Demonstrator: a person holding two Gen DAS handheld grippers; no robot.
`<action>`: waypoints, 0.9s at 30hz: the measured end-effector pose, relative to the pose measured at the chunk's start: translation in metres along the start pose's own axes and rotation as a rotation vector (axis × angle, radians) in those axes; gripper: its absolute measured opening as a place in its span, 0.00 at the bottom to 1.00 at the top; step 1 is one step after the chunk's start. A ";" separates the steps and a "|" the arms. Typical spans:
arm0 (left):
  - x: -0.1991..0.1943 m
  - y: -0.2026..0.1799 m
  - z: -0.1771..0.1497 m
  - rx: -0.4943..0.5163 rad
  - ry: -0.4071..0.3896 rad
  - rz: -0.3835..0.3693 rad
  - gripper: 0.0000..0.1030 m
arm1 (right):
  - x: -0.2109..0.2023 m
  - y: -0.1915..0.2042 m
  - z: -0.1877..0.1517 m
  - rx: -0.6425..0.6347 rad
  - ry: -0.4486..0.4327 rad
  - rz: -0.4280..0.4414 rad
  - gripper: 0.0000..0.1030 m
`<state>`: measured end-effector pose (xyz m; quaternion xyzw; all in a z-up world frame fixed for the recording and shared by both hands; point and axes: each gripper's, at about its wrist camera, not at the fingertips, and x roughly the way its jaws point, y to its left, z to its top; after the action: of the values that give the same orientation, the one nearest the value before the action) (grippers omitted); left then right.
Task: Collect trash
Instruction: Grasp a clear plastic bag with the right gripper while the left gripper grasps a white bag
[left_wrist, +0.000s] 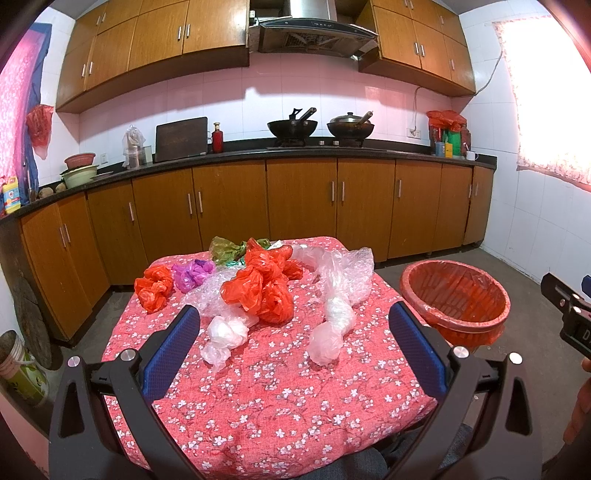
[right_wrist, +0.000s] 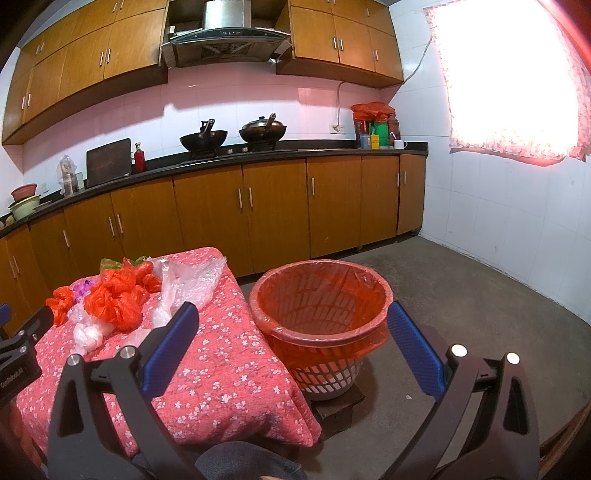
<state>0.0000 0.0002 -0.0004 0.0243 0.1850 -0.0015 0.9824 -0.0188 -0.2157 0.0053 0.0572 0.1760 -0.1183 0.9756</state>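
Standing by, both tools look poised at the very start of collecting: left gripper (left_wrist: 293, 330) and right gripper (right_wrist: 291, 328) each have jaws spread wide, holding nothing. Ahead of the left jaws, on the flowered tabletop (left_wrist: 280, 406), I count two knotted white bags, the nearest (left_wrist: 223, 338) just inside the left jaw, two orange bags, one purple, one green, plus clear bubble wrap. One lined trash basket (right_wrist: 319, 314) sits between the right jaws, seemingly empty. Next: lower and close on one bag.
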 end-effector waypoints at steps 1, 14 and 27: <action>0.000 0.000 0.000 0.000 0.001 0.004 0.98 | 0.001 0.000 0.000 0.000 0.001 0.003 0.96; 0.019 0.051 -0.013 -0.082 0.044 0.099 0.98 | 0.047 0.033 0.004 -0.004 0.080 0.108 0.83; 0.054 0.126 -0.019 -0.137 0.078 0.240 0.90 | 0.157 0.147 -0.009 -0.125 0.282 0.308 0.58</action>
<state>0.0447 0.1271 -0.0317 -0.0208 0.2185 0.1294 0.9670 0.1582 -0.1051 -0.0492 0.0388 0.3068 0.0524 0.9495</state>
